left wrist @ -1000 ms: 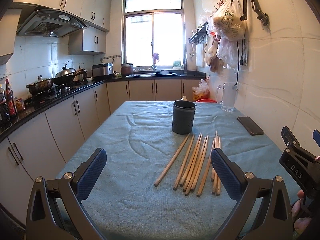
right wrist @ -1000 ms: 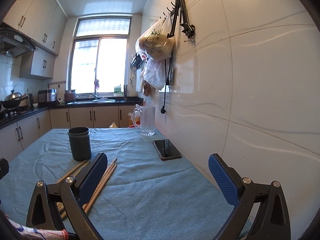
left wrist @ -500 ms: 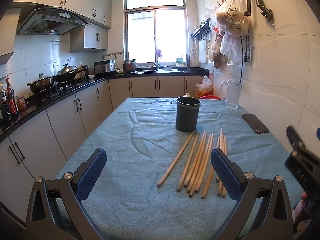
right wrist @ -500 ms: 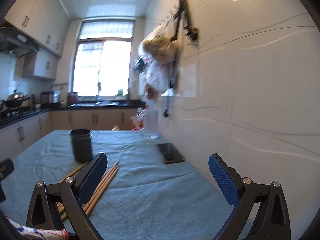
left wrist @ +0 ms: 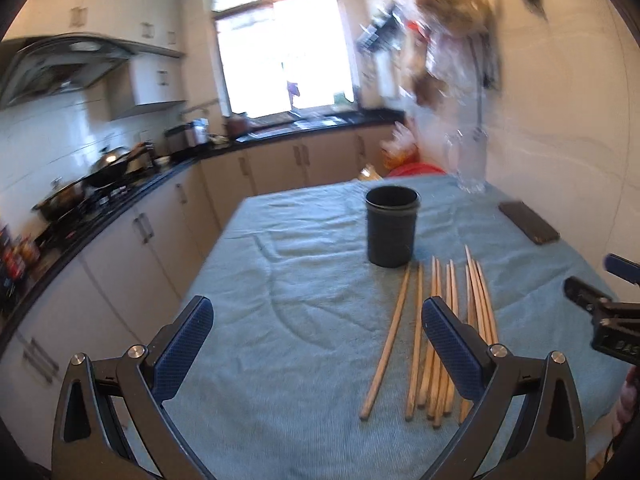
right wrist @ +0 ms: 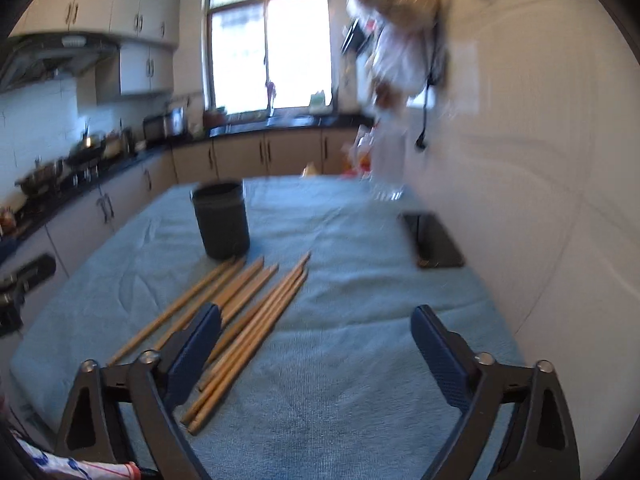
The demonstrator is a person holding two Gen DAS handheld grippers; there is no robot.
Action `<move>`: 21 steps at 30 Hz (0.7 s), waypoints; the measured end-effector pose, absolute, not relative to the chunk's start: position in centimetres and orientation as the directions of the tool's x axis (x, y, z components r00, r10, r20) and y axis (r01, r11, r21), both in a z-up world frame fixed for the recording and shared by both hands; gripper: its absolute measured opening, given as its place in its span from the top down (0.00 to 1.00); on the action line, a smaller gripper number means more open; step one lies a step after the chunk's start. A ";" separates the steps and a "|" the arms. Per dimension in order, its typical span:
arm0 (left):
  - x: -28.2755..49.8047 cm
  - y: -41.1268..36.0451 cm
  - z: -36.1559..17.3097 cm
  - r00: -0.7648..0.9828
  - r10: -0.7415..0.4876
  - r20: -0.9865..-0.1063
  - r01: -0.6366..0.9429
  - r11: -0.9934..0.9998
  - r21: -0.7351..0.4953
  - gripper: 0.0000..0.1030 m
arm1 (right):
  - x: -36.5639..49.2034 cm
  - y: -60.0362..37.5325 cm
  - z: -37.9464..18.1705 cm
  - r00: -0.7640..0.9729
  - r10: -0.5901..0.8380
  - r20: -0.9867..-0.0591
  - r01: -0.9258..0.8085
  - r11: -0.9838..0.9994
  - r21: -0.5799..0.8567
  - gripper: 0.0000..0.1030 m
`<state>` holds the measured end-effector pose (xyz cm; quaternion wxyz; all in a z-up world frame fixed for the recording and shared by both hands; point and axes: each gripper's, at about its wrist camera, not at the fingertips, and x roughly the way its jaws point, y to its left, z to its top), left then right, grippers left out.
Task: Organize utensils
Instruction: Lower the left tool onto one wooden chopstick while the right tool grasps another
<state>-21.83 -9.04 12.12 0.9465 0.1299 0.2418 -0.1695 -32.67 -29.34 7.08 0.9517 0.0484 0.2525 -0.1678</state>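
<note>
Both my views are smeared at the far end: the bags hanging on the wall are a streaky mass and I can't tell what they hold. The jug by the wall is ghosted, barely readable. My left finger covers the middle of several chopsticks, so I can't count them. From the right wrist, a finger hides other chopsticks' near parts. The right gripper runs off the picture's edge. I can't see inside the cup.

Only "DAS" – faint letters on the right tool.
</note>
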 end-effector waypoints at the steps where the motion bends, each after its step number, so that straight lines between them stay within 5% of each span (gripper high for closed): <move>1: -20.9 -9.5 12.0 0.811 -0.267 -0.520 0.405 0.899 0.169 0.00 | -31.9 -29.5 6.6 0.806 -0.286 -0.519 0.336 0.942 0.003 0.17; 5: -17.2 -11.9 11.1 0.747 -0.305 -0.591 0.484 0.859 0.168 0.02 | -28.7 -31.0 4.7 0.766 -0.169 -0.620 0.282 0.955 0.089 0.32; 13: -11.4 -17.3 5.2 0.546 -0.331 -0.770 0.631 0.766 0.118 0.47 | -24.5 -32.1 2.3 0.708 -0.075 -0.703 0.246 0.959 0.145 0.53; 15: -9.8 -18.0 3.8 0.491 -0.331 -0.806 0.642 0.763 0.078 0.59 | -23.8 -32.0 1.9 0.698 -0.071 -0.712 0.237 0.962 0.136 0.53; 21: -7.6 -19.1 1.6 0.384 -0.378 -0.842 0.676 0.736 -0.022 0.66 | -22.4 -32.7 0.9 0.672 -0.066 -0.738 0.255 0.956 0.147 0.53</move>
